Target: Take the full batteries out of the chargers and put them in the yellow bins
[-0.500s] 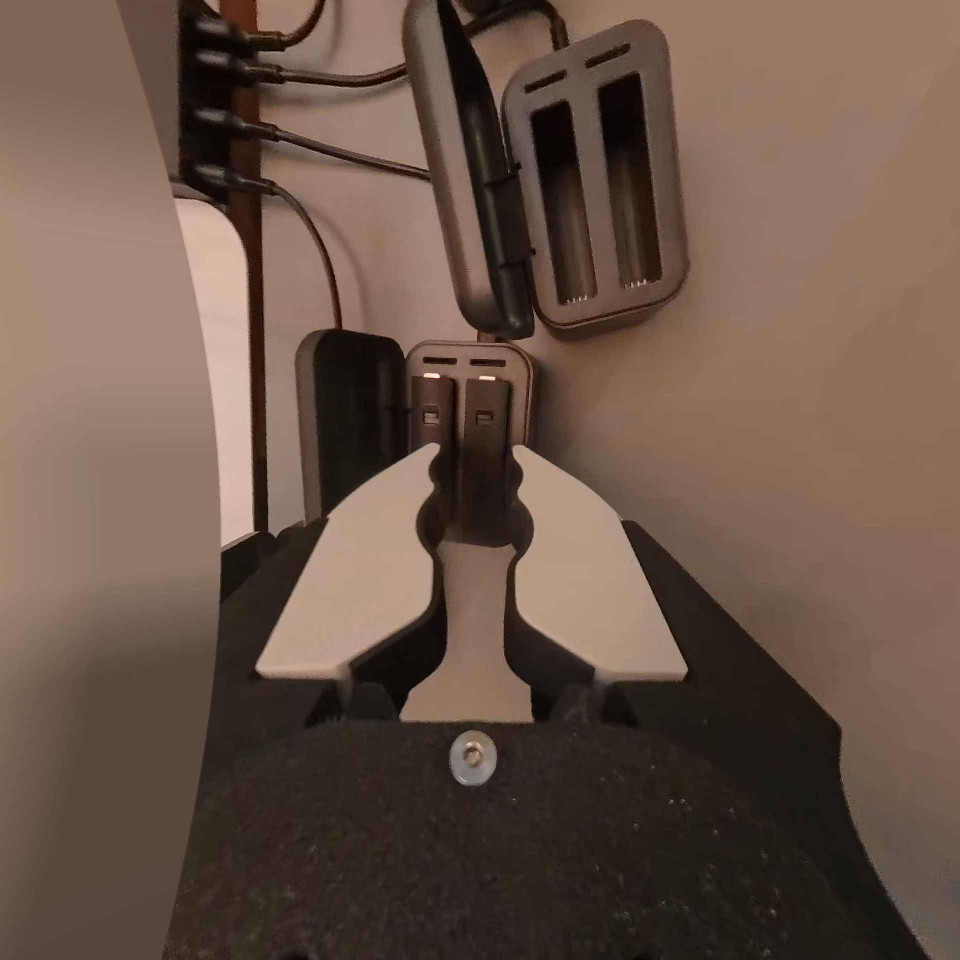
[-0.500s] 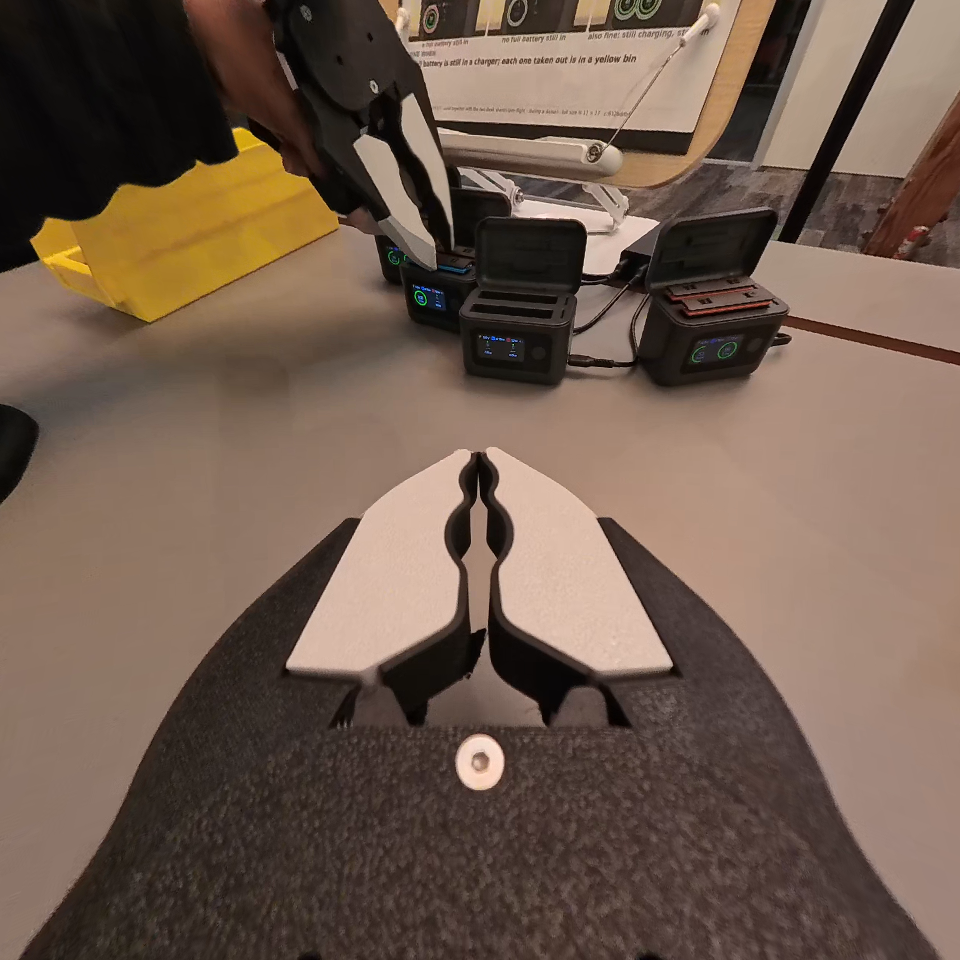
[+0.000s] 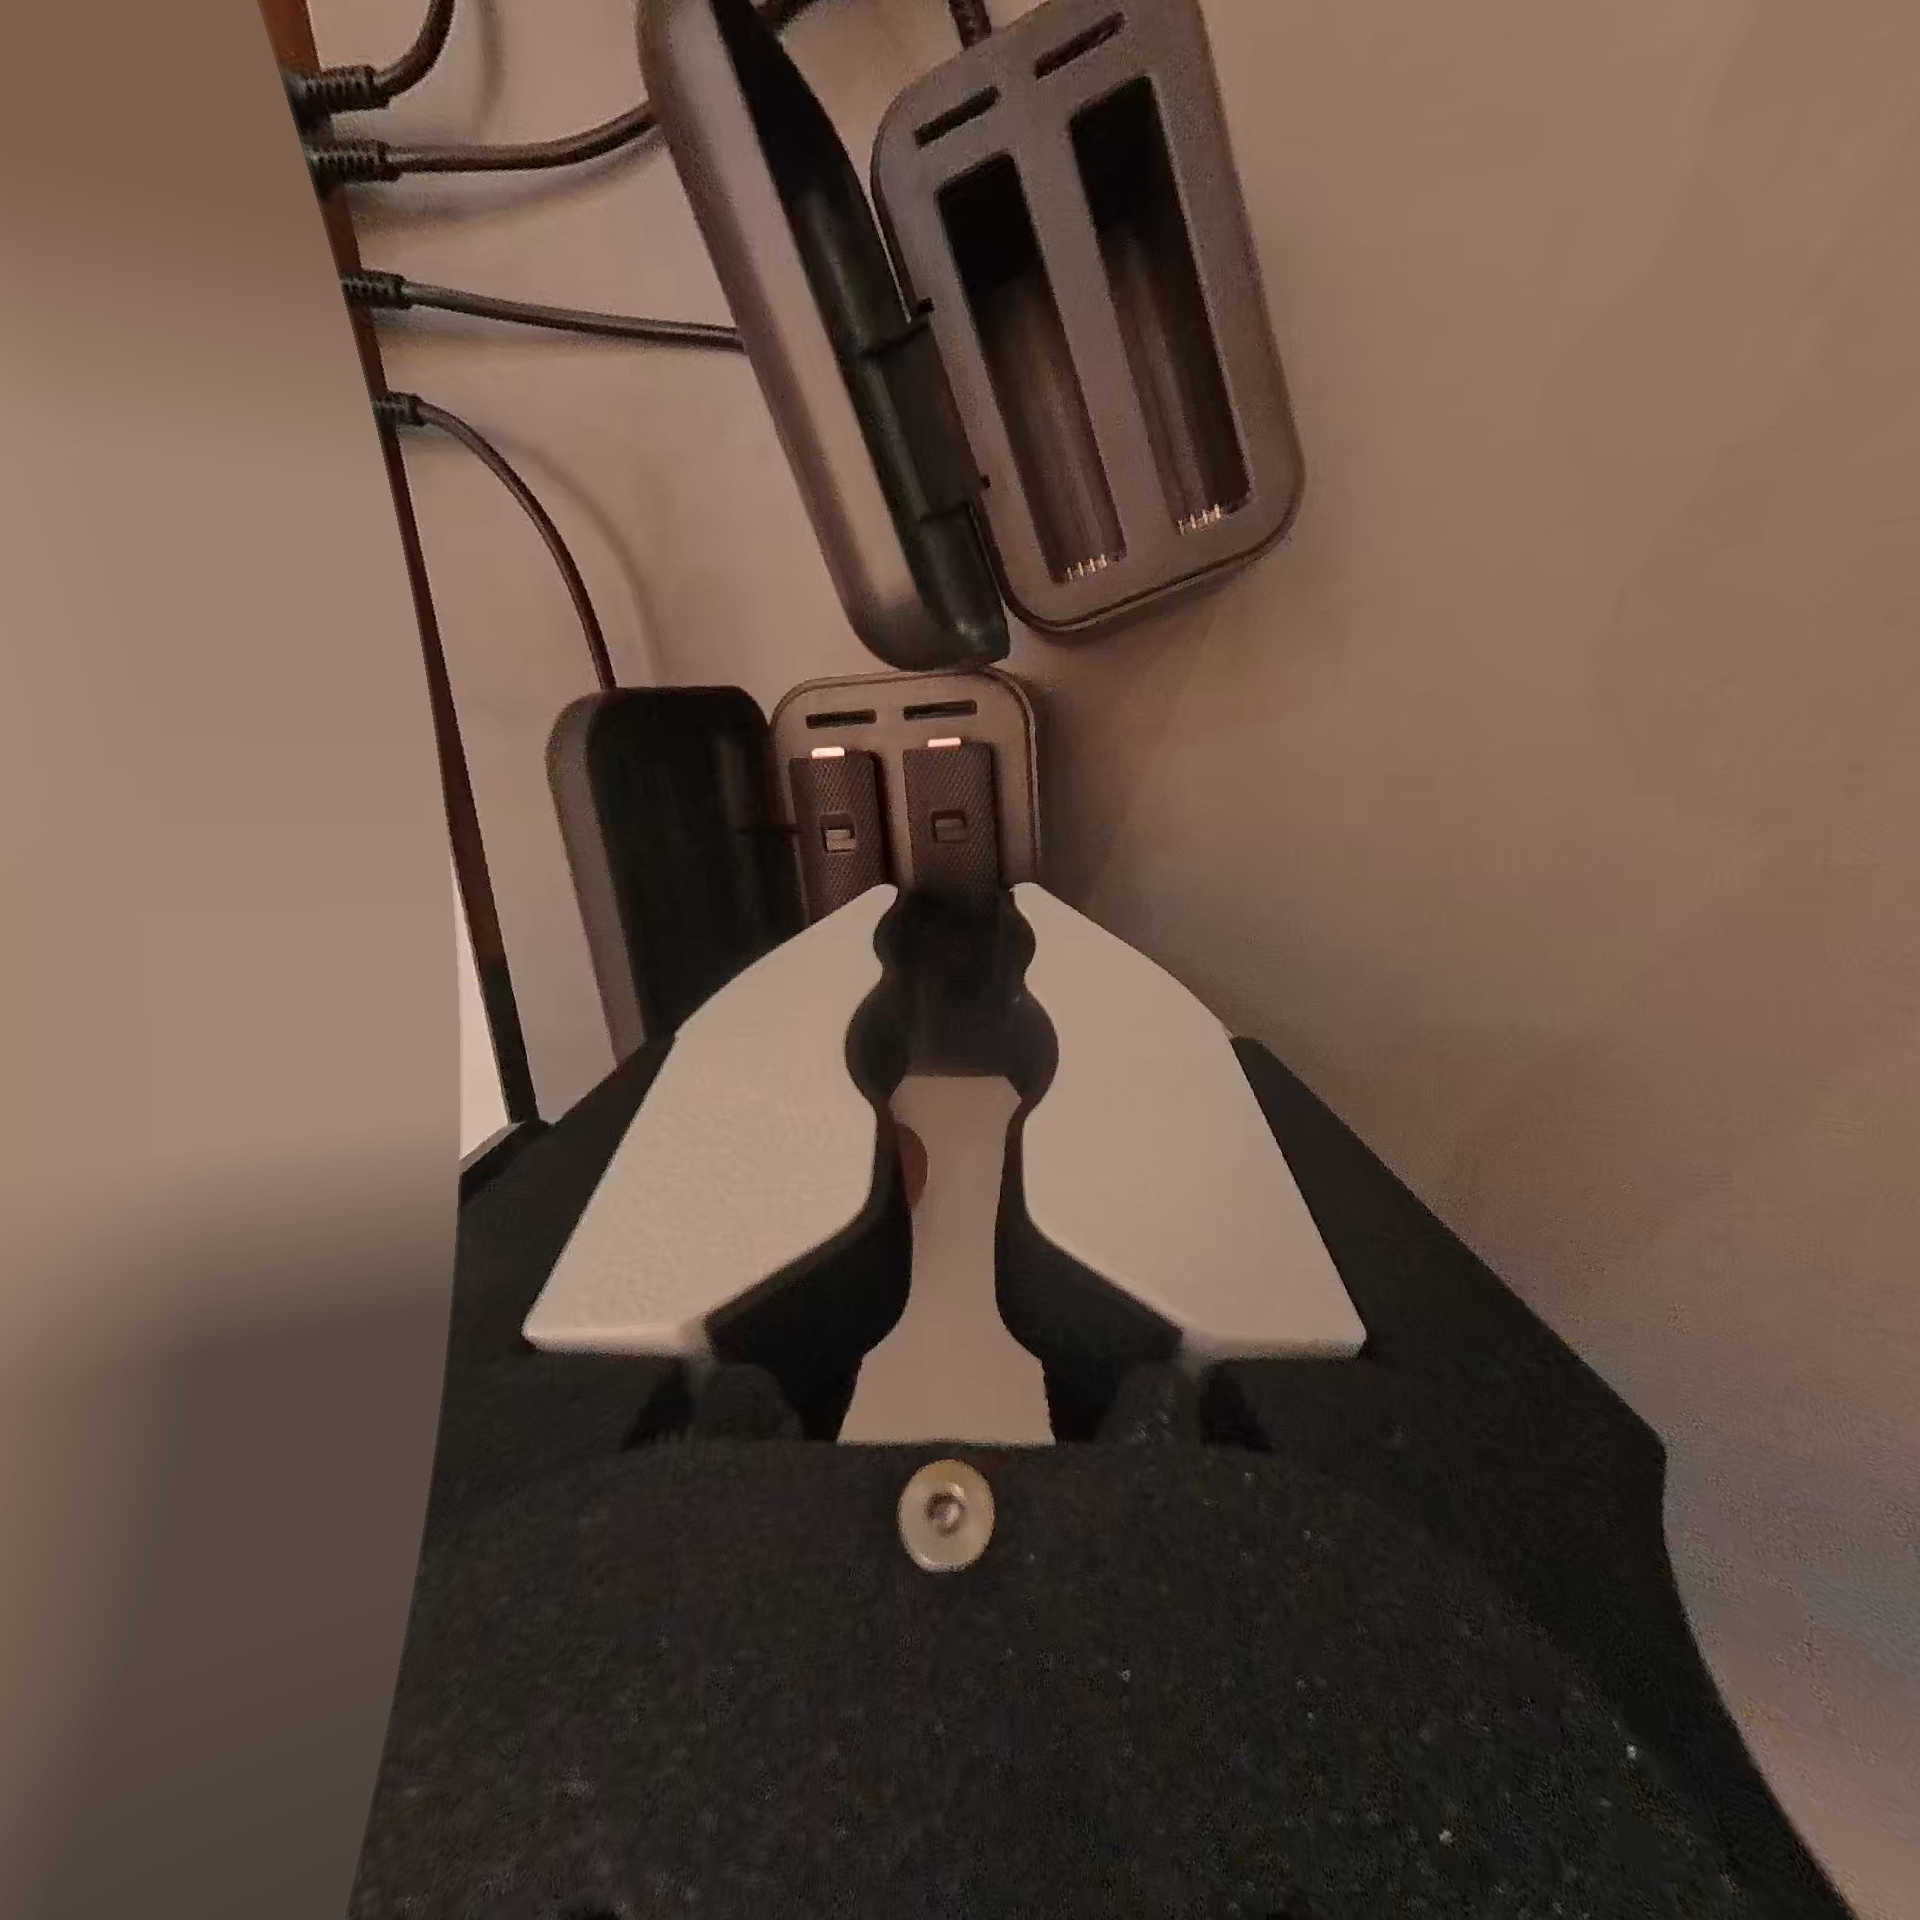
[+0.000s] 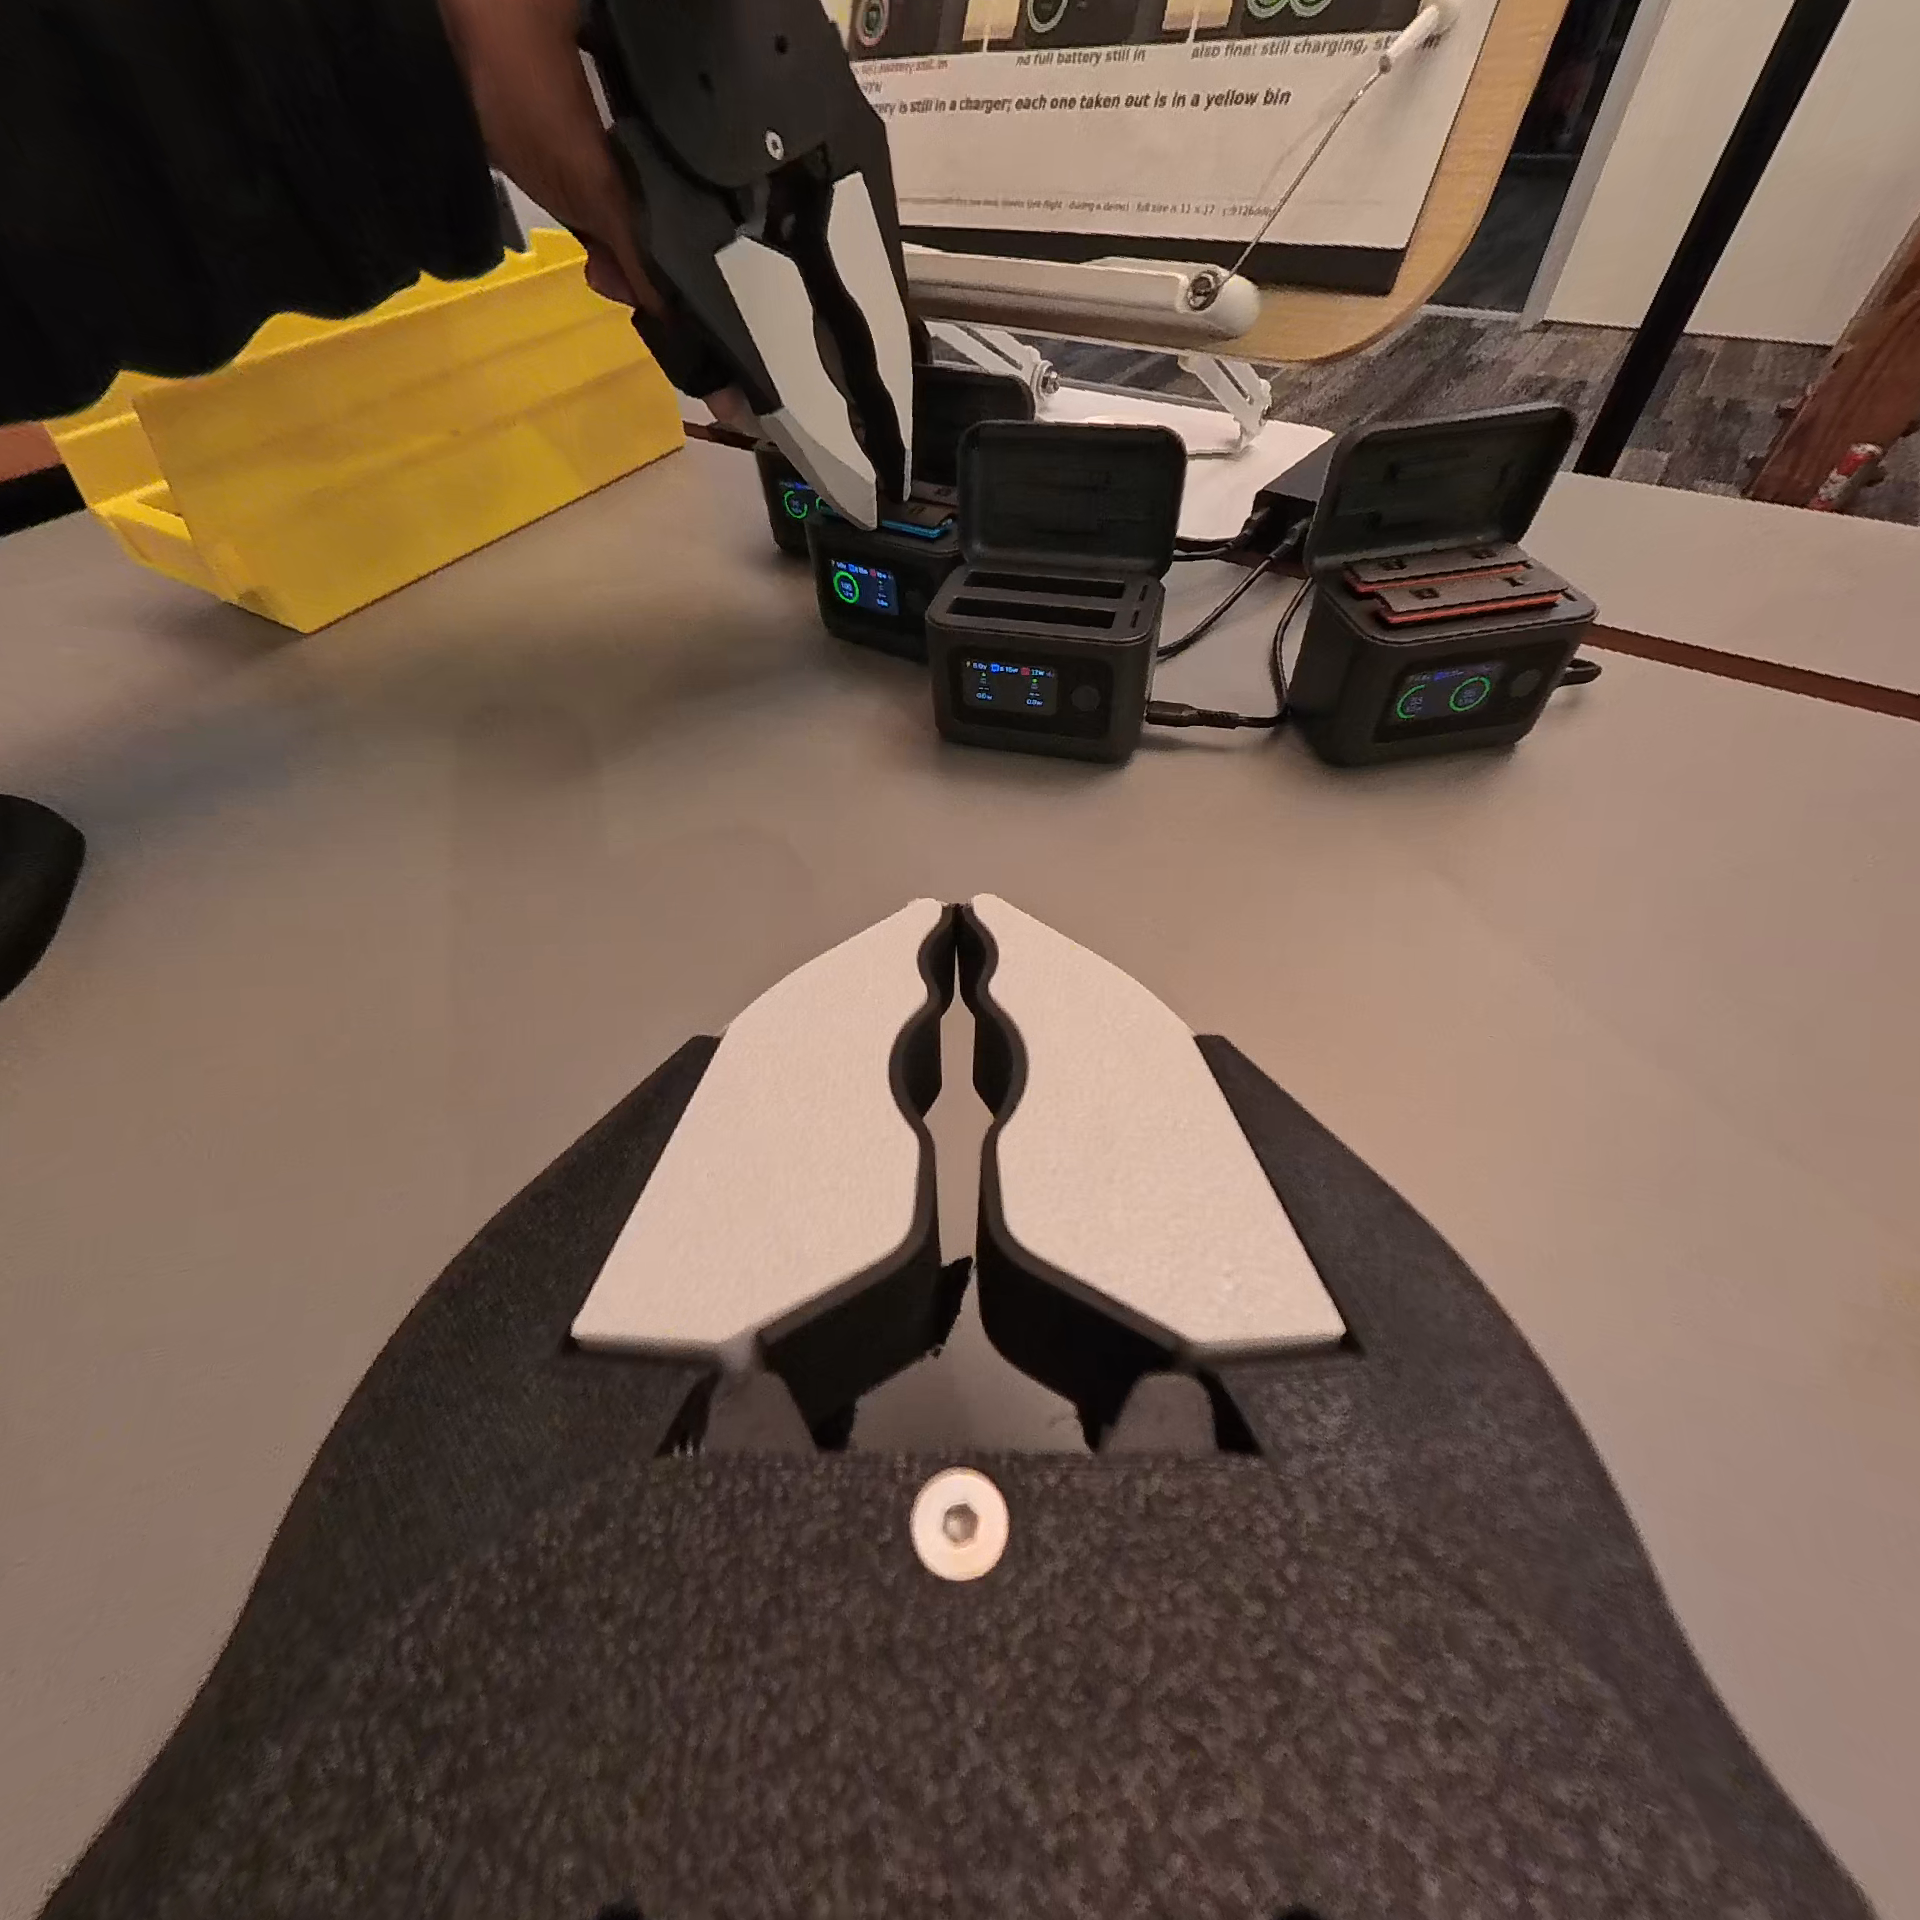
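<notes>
Left gripper (image 3: 954,904): fingers closed on battery (image 3: 951,831), right-hand slot of charger (image 3: 1013,769), long axis running straight ahead between fingertips; right gripper (image 4: 958,906) closed, empty.

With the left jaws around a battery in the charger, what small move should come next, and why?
Probably lift the left gripper straight up along the slot. Its jaws look closed on the right-hand battery, which still sits in its charger beside a second battery; a straight pull should avoid dragging the charger. The yellow bin waits nearby.
</notes>
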The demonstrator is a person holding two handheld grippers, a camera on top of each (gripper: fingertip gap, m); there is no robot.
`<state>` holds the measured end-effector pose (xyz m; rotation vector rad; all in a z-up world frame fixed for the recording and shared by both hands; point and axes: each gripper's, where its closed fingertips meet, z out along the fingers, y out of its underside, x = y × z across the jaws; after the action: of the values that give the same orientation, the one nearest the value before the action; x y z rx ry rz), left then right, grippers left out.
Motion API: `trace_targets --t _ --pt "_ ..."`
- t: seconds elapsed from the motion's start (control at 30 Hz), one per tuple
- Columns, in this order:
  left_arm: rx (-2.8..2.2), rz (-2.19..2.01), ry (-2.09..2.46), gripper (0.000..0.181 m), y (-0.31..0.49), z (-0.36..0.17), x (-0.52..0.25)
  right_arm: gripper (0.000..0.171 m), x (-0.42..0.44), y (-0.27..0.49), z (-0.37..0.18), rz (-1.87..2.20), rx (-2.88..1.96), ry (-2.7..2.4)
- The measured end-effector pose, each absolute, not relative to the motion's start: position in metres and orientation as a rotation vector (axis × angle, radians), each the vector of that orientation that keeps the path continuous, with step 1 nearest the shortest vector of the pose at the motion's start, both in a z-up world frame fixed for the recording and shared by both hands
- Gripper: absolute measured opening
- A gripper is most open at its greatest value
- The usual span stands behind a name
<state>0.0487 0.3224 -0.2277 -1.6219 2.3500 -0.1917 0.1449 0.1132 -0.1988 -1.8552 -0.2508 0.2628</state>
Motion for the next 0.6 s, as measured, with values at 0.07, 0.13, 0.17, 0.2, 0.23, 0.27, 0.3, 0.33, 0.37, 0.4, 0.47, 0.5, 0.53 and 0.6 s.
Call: trace_targets --t 0.07,0.13,0.17,0.2,0.23,0.27,0.3,0.33,0.37,0.4,0.47,0.5,0.53,0.6 --pt "-1.630 -0.233 2.341 0.015 0.320 -0.225 0.048 0.000 0.144 0.113 -0.200 0.260 -1.860 -0.256" --pt "-1.650 -0.271 2.324 0.015 0.320 -0.219 0.046 0.000 0.143 0.114 -0.202 0.256 -1.866 -0.265" --pt "-1.648 -0.278 2.310 0.015 0.321 -0.215 0.046 0.000 0.142 0.114 -0.203 0.252 -1.868 -0.270" --pt "-1.653 -0.284 2.303 0.015 0.321 -0.212 0.045 0.000 0.141 0.115 -0.203 0.248 -1.867 -0.277" --pt "-1.659 -0.288 2.300 0.015 0.320 -0.210 0.044 0.000 0.139 0.116 -0.205 0.241 -1.866 -0.288" --pt "-1.664 -0.292 2.296 0.014 0.318 -0.209 0.043 0.000 0.136 0.119 -0.207 0.229 -1.871 -0.304" --pt "-1.674 -0.291 2.291 0.014 0.317 -0.210 0.042 0.001 0.133 0.124 -0.210 0.203 -1.882 -0.317" --pt "-1.686 -0.299 2.283 0.015 0.314 -0.212 0.042 0.006 0.128 0.130 -0.211 0.180 -1.890 -0.331" --pt "-1.708 -0.316 2.270 0.015 0.312 -0.214 0.042 0.011 0.121 0.136 -0.210 0.165 -1.890 -0.345" --pt "-1.728 -0.329 2.258 0.015 0.309 -0.216 0.041 0.015 0.113 0.143 -0.207 0.150 -1.882 -0.352" --pt "-1.754 -0.345 2.234 0.015 0.304 -0.220 0.042 0.027 0.094 0.160 -0.202 0.133 -1.863 -0.357" --pt "-1.767 -0.356 2.220 0.015 0.303 -0.221 0.043 0.037 0.082 0.169 -0.201 0.141 -1.864 -0.350" --pt "-1.780 -0.363 2.207 0.015 0.301 -0.222 0.043 0.046 0.070 0.178 -0.201 0.160 -1.869 -0.334" --pt "-1.797 -0.364 2.188 0.015 0.300 -0.223 0.042 0.067 0.048 0.198 -0.204 0.199 -1.887 -0.294"
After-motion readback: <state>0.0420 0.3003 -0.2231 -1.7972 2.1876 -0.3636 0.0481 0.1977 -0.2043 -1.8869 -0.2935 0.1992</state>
